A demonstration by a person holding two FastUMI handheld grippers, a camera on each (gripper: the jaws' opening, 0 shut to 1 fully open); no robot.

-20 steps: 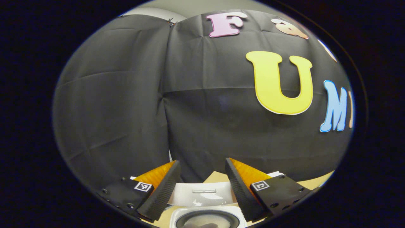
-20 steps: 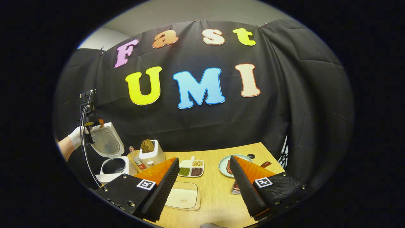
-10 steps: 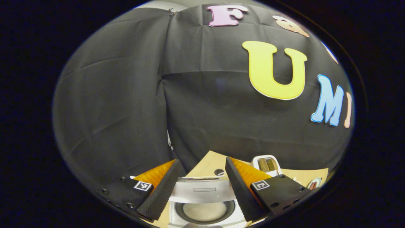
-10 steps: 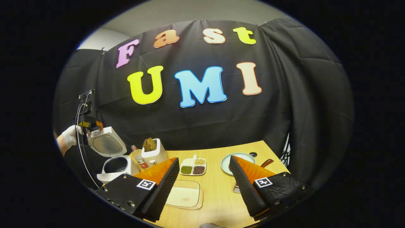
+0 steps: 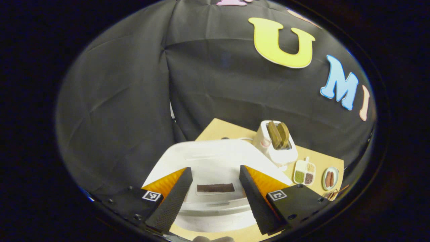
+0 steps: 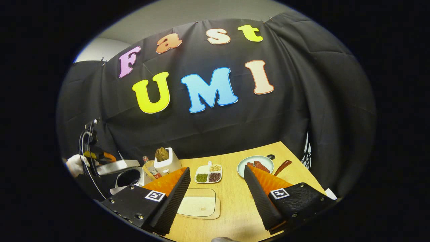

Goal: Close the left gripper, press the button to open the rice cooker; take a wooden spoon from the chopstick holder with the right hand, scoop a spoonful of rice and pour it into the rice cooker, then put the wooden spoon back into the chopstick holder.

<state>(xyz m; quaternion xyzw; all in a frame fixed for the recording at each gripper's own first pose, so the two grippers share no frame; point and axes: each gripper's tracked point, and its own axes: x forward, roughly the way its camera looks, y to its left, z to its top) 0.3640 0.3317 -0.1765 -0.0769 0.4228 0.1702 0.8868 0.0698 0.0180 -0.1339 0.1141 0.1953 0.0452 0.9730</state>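
Note:
The white rice cooker's lid (image 5: 215, 158) lies below my left gripper (image 5: 215, 171), whose open fingers straddle its dark front latch slot. In the right gripper view that lid (image 6: 118, 164) hangs nearly flat over the dark pot (image 6: 129, 176), with the left gripper (image 6: 97, 156) and a gloved hand (image 6: 75, 164) resting at its far-left end. The white chopstick holder (image 5: 277, 143) with wooden utensils stands to the right of the cooker (image 6: 167, 160). My right gripper (image 6: 216, 169) is open above the table, holding nothing. A shallow tray of rice (image 6: 199, 206) lies under it.
A small bottle (image 6: 152, 169) stands between cooker and holder. A divided dish of beans (image 6: 208, 174) and a plate with meat (image 6: 255, 164) sit mid-table. A brown wooden handle (image 6: 283, 167) lies beside the plate. The table's edge (image 6: 302, 164) runs close on the right.
The cooker lid has swung down from upright to nearly flat over the pot. My left gripper tilted down with it, bringing the holder and dishes into its view. The right gripper barely shifted.

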